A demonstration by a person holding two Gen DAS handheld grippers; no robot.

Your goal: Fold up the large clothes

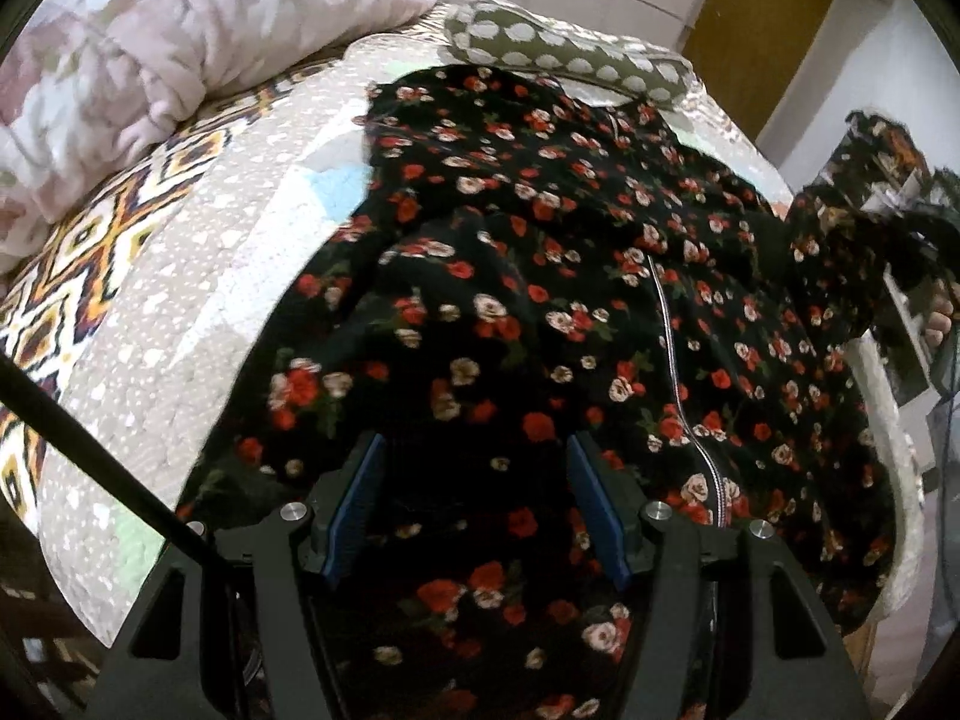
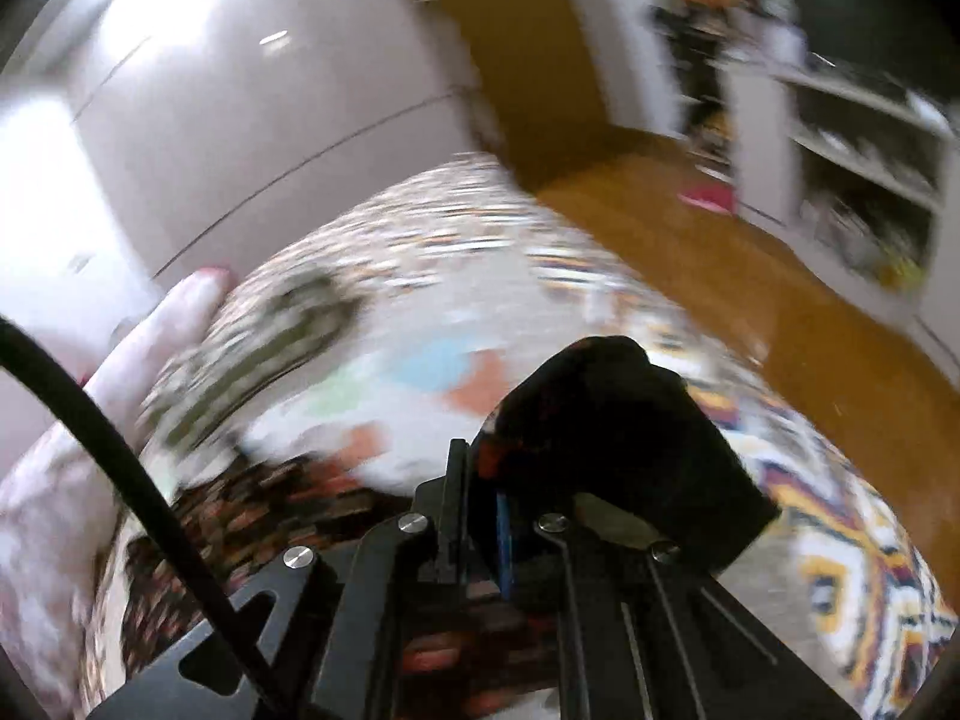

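Observation:
A large black garment with red and cream roses lies spread on the bed, a white zipper running down it. My left gripper is open, its blue-padded fingers hovering just over the near part of the garment. My right gripper is shut on a bunched fold of the black garment, lifted above the bed; this view is blurred by motion. In the left wrist view the right gripper shows at the far right holding the garment's edge up.
The bed has a patterned quilt. A pink blanket and a dotted pillow lie at the head. A wooden floor and white shelves lie beyond the bed. A black cable crosses the right wrist view.

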